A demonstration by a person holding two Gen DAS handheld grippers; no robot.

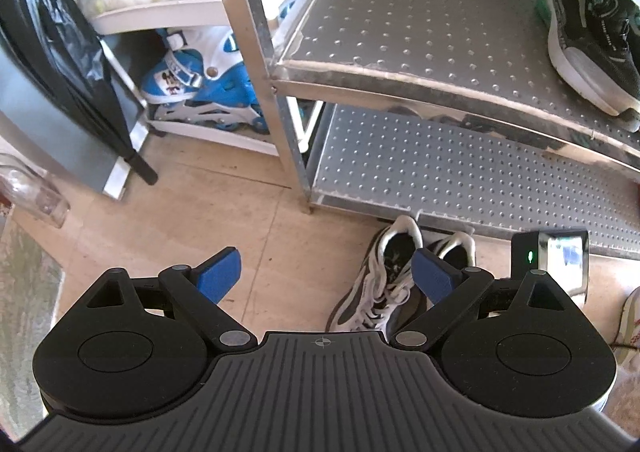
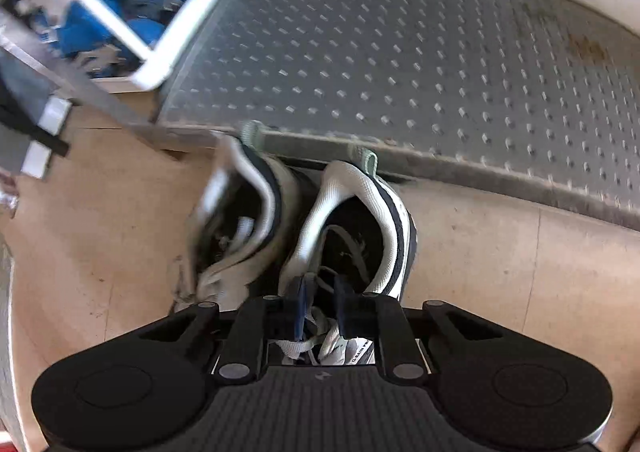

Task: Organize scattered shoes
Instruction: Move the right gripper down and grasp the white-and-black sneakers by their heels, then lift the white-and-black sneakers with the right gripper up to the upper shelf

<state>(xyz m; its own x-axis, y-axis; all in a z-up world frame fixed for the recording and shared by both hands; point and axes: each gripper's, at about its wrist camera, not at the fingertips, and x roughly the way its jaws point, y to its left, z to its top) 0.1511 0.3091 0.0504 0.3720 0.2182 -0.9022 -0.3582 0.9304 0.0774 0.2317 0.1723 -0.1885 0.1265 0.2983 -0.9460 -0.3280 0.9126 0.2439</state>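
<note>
Two white-and-grey sneakers (image 1: pixel 380 284) stand side by side on the tan floor, heels against the lower shelf (image 1: pixel 480 171) of a metal rack. My left gripper (image 1: pixel 326 274) hangs open above the floor just left of them, its right blue pad over the left sneaker. In the right wrist view my right gripper (image 2: pixel 323 308) is shut on the tongue and laces of the right sneaker (image 2: pixel 360 219). The left sneaker (image 2: pixel 240 211) beside it is blurred. A black-and-teal sneaker (image 1: pixel 588 47) sits on the upper shelf (image 1: pixel 400 11) at the right.
A white plastic rack holds blue inline skates (image 1: pixel 200 79) left of the metal rack's leg (image 1: pixel 288 123). A black bag (image 1: pixel 48 31) hangs at far left above a glass bottle (image 1: pixel 36 191). Another pale shoe (image 1: pixel 630 324) shows at the right edge.
</note>
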